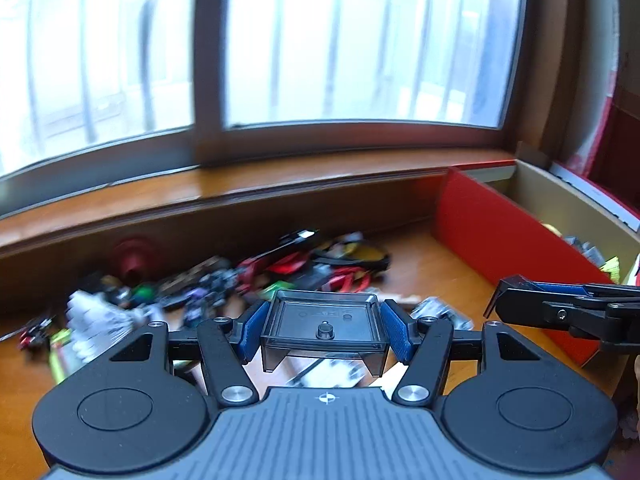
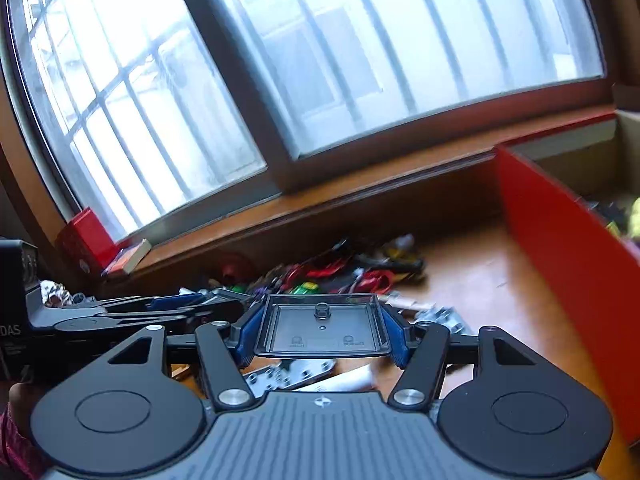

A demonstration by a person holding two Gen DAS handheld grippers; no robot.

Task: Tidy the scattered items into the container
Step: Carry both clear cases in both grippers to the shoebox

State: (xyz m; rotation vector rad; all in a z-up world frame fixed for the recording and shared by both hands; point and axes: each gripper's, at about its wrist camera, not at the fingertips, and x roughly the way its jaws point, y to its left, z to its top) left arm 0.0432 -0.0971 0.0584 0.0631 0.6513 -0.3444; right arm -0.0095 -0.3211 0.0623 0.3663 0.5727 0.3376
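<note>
Two handheld grippers were held side by side above a wooden table (image 1: 432, 264), both facing a large window with bars outside.

The left gripper (image 1: 325, 330) had its blue-padded fingers (image 1: 253, 326) closed on a small tray of smoky clear plastic (image 1: 325, 320), held level between the pads with a small knob at its centre. The right gripper (image 2: 322, 330) likewise had its blue-padded fingers (image 2: 394, 334) clamped on a second clear plastic tray (image 2: 322, 328) of much the same shape, with a knob near its far edge and faint moulded marks on its floor. Each gripper showed in the other's view: the right one came in from the right edge of the left camera's picture, and the left one from the left edge of the right camera's picture.

The scattered items (image 1: 280, 276) lay in a blurred heap on the table ahead of both grippers, against the low wooden ledge under the window. The heap held red, black, green and yellow pieces, too smeared to name. Some flat metal pieces (image 2: 288, 372) and white scraps lay just below the right gripper's tray.

The container (image 1: 504, 232), a cardboard box with a red outer wall and a plain brown inside, stood on the table to the right of the heap. A few small things already lay inside it, among them something yellow-green.

A red box (image 2: 82, 232) sat on the window ledge at far left.
</note>
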